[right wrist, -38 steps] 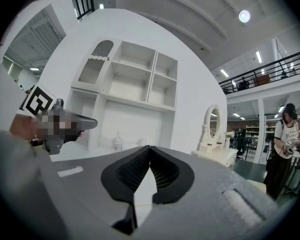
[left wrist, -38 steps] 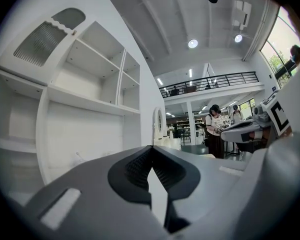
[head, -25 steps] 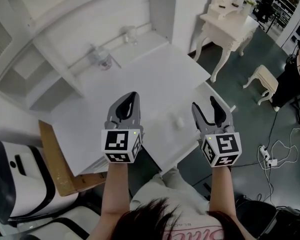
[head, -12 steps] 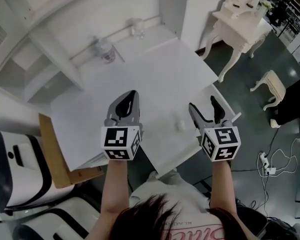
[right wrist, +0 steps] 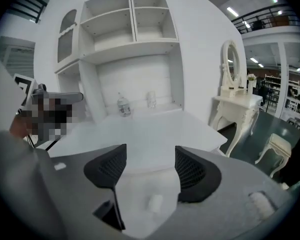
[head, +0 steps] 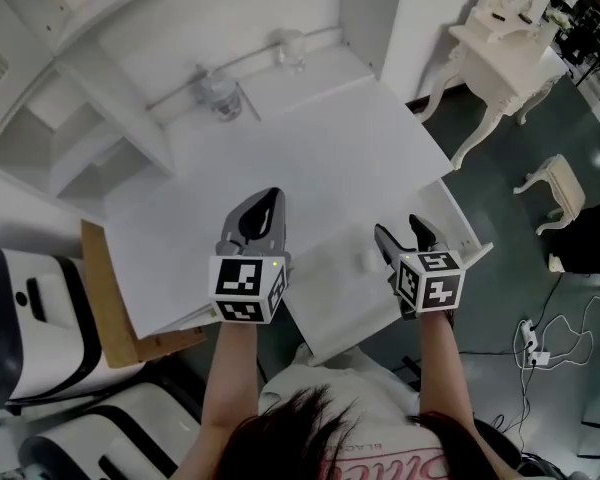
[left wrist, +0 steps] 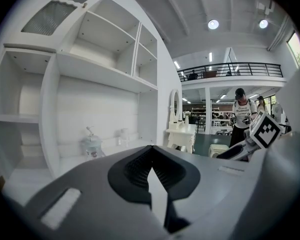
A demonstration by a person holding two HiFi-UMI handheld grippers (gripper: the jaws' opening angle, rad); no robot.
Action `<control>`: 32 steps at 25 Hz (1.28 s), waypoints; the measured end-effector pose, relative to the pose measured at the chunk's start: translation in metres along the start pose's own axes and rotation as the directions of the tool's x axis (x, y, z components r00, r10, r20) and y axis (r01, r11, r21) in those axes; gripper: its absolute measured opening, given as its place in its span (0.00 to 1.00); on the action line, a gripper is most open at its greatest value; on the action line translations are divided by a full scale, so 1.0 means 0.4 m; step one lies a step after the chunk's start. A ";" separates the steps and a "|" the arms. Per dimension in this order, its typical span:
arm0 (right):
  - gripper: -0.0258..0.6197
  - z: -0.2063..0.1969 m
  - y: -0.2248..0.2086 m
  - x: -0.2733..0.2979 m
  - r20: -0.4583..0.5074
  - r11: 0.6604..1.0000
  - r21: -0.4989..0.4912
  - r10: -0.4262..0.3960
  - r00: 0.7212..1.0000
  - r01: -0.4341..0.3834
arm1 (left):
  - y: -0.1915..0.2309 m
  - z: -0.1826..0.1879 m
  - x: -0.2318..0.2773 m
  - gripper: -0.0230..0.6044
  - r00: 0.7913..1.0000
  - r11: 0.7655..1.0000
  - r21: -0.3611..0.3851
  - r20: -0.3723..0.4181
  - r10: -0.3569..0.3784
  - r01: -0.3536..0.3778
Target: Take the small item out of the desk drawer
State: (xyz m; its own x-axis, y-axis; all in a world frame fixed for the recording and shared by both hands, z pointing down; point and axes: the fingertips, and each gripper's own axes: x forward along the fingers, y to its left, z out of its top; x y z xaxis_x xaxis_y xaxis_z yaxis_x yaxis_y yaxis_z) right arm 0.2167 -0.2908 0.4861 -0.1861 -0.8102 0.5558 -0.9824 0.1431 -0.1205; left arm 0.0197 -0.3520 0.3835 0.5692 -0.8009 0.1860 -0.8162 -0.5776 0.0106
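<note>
Two bottles behind | left tongs closed; right tongs wide, just narrowing, empty, near small item

White desk w/ bottle & glass at back; small item in open drawer

Ceiling lamps wash out the white desk; fisheye edges darken.

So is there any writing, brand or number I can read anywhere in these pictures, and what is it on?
No text reads clearly.
Pink script on the person's shirt: half hidden by hair, unreadable.
Print on the distant person's T-shirt: too small.
Label on the bottle: too blurred to tell.
The cube on the left gripper and the cube on the right gripper: black-and-white square patterns, no words.
</note>
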 end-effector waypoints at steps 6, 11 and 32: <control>0.51 -0.110 -0.021 0.065 -0.158 0.997 0.078 0.030 0.987 -0.018 | 0.000 -0.031 0.025 0.06 0.999 1.000 0.000 -0.038 0.004 -0.004; 0.49 -0.209 -0.031 0.110 -0.263 0.993 0.113 0.053 0.963 -0.024 | -0.008 -0.048 0.037 0.06 0.998 1.000 -0.004 -0.056 0.004 -0.004; 0.46 -0.492 -0.061 0.216 -0.600 0.983 0.167 0.038 0.799 0.078 | 0.035 -0.091 0.030 0.06 0.991 0.997 -0.016 -0.109 0.071 -0.073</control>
State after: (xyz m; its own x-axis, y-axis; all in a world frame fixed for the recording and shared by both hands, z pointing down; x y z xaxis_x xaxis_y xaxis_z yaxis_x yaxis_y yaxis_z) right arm 0.2212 -0.2524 0.6989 -0.1972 -0.3006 0.9331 -0.9771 -0.0173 -0.2120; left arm 0.0113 -0.3640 0.4216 0.4955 -0.8179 0.2924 -0.8572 -0.5149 0.0122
